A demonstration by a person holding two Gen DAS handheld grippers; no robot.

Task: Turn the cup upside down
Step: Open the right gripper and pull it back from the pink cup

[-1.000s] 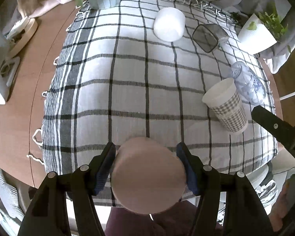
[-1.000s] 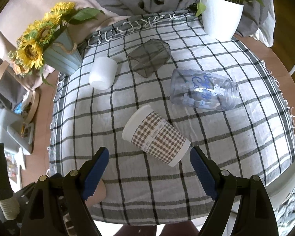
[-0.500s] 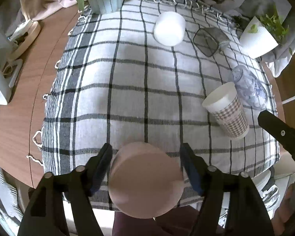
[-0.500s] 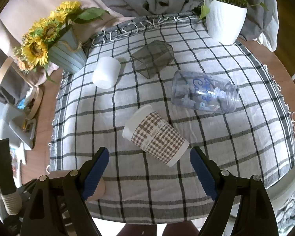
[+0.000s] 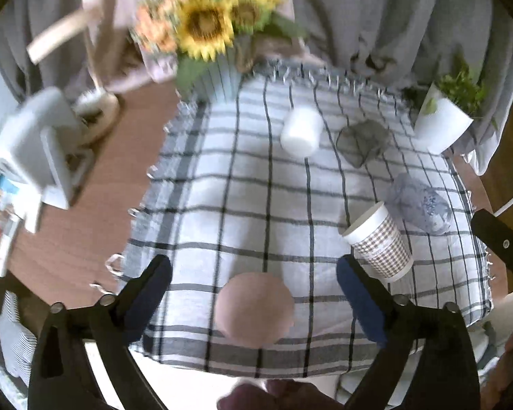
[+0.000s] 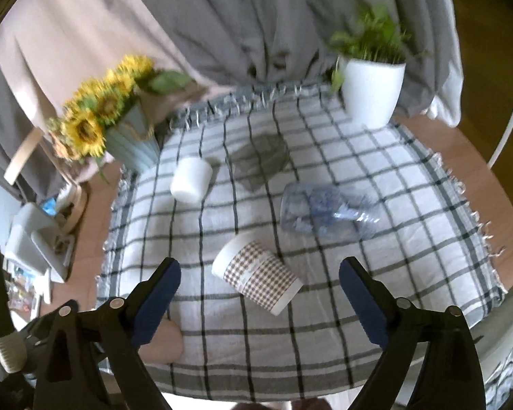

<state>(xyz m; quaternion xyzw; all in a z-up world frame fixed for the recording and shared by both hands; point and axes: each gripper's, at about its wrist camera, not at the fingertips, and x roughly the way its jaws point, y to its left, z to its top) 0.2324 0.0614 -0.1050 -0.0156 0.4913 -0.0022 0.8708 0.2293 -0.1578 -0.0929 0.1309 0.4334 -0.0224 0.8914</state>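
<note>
Released since the earlier frame, the pink cup [image 5: 255,309] now stands base-up on the checked cloth [image 5: 242,205] near the table's front edge, long axis upright and mouth down, while the left claw [image 5: 253,288] has spread wide and drawn back from it. The right claw [image 6: 259,290] hangs open above the houndstooth paper cup [image 6: 258,282], which lies on its side. Judged: release step complete; next move calls for grasping the paper cup across its body.

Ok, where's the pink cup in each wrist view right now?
Left wrist: the pink cup stands bottom centre, base up, between the open fingers.
Right wrist: lower left, partly hidden behind the left finger.
Shared landmark: the houndstooth paper cup, lying on its side.
</note>
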